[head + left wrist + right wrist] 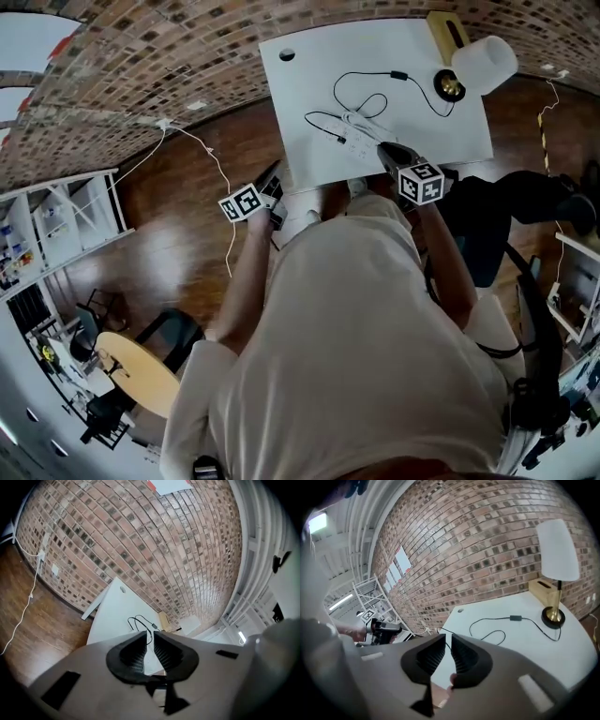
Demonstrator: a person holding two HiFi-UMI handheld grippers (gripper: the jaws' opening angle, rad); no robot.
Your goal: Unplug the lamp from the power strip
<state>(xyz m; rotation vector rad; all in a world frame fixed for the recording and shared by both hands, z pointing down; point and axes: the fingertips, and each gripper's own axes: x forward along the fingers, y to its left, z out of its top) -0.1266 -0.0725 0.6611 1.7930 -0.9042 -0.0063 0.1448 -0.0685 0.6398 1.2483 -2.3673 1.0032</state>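
White table (300, 103), lamp (480, 66), power strip (362, 132), black cord (351, 75), box (444, 30)

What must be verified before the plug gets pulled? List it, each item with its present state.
1. Nothing in the left tongs: ok, narrow gap, nothing between.
2. Nothing in the right tongs: ok, narrow gap, nothing between.
3. The right tongs near the power strip: ok, over the table at the strip's near end.
4. The left tongs placed to steady the strip: not ok, off the table's near left corner.
5. Which socket holds the lamp plug: cannot tell, too small in every view.
6. The lamp upright, its cord slack on the table: ok.
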